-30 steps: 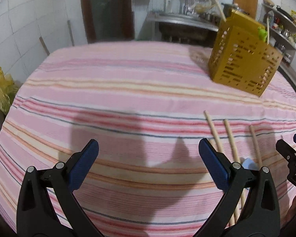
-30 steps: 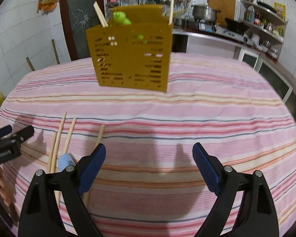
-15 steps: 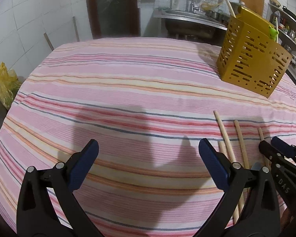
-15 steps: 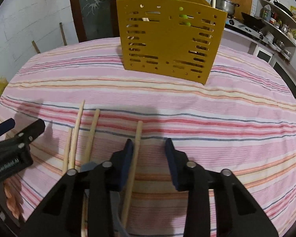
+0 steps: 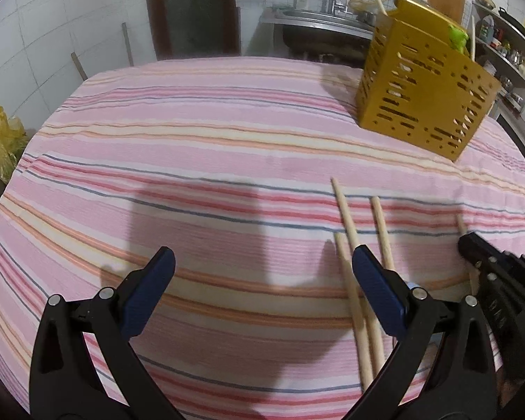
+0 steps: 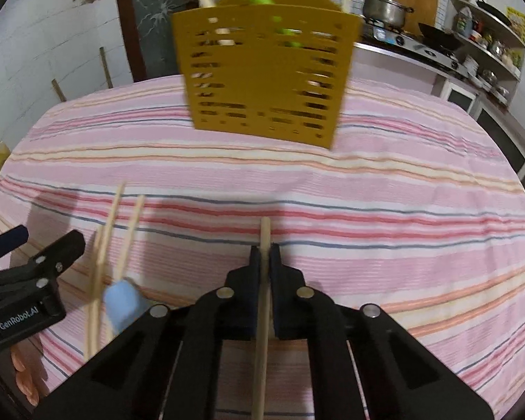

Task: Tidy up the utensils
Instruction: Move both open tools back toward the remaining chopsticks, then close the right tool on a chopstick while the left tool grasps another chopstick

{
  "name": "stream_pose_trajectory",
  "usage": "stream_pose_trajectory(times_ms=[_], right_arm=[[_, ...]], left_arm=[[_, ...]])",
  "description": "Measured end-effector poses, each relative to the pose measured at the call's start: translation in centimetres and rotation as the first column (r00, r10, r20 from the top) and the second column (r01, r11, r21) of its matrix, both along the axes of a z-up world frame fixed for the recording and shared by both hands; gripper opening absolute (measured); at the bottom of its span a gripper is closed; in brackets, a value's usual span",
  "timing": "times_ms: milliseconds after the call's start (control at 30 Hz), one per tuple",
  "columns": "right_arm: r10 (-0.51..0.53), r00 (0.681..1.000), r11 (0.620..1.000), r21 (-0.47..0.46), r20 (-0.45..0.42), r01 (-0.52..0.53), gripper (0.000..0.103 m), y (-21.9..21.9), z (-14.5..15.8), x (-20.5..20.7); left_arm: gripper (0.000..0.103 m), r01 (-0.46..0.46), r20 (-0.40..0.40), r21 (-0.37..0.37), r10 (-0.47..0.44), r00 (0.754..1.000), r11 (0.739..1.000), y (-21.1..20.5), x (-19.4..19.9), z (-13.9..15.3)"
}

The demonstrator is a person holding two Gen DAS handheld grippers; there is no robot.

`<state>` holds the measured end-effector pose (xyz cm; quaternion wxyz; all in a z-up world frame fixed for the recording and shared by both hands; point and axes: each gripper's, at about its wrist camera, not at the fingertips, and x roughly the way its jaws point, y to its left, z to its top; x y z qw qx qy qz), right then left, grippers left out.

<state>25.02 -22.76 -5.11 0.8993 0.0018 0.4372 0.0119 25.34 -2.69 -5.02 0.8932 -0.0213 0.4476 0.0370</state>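
Right gripper [image 6: 264, 257]: its jaws have just been closing and now pinch one wooden chopstick [image 6: 262, 332] between the blue pads, the tip poking out just ahead of them.
Left gripper [image 5: 262, 287]: wide open, holding nothing, hovering over the striped tabletop [image 5: 210, 161] just beside the loose sticks.
Loose chopsticks [image 5: 350, 280]: three lie near together on the cloth, partly under the left gripper's right finger; a pale blue piece [image 6: 122, 302] lies among them.
Yellow holder [image 6: 267, 70]: a slotted caddy at the far side of the tabletop, well apart from the sticks, already carrying chopsticks and something green.
Step in hand: likely lifting the pinched stick to carry it to the holder.
Risk, pivot: the grip sits near one end, so the long free end may swing or slide out.
Risk, insertion: a tilted stick could catch the holder's rim or slots and nudge the holder.
Risk, crowding: the two grippers are near each other and could bump.
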Motion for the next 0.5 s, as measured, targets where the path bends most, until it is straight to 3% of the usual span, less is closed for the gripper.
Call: stream_pose_trajectory(times_ms=[167, 400, 500], right_arm=[[-0.019, 1.000, 1.000, 0.015, 0.004, 0.019, 0.006, -2.0, 0.0, -0.2], [-0.039, 0.999, 0.998, 0.051, 0.001, 0.039, 0.006, -3.5, -0.6, 0.0], [-0.039, 0.999, 0.998, 0.041, 0.010, 0.038, 0.006, -3.3, -0.7, 0.0]], left_arm=[[0.097, 0.006, -0.008, 0.050, -0.006, 1.000, 0.999, -0.8, -0.4, -1.0], [0.097, 0.001, -0.005, 0.054, 0.000, 1.000, 0.999, -0.7, -0.8, -1.1], [0.087, 0.020, -0.022, 0.068, -0.018, 1.000, 0.997, -1.5, -0.6, -1.3]])
